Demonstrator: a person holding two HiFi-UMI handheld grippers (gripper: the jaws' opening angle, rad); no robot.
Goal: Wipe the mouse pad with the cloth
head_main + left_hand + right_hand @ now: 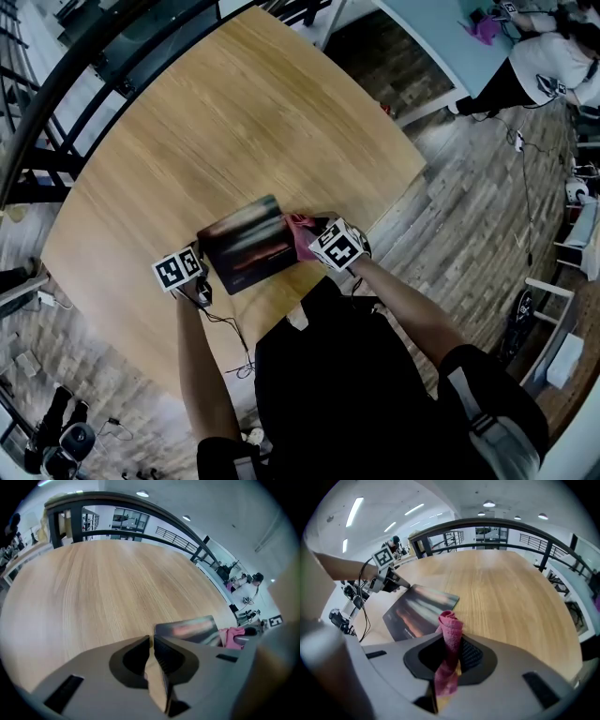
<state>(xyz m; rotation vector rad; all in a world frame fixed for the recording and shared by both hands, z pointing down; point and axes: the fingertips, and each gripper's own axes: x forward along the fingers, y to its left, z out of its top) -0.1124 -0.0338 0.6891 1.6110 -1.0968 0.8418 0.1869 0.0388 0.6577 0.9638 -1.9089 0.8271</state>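
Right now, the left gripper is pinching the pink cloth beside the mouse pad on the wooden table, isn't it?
Not quite. The right gripper is the one pinching the pink cloth beside the mouse pad on the wooden table; the right gripper view shows it between those jaws. The left gripper has its jaws together on nothing.
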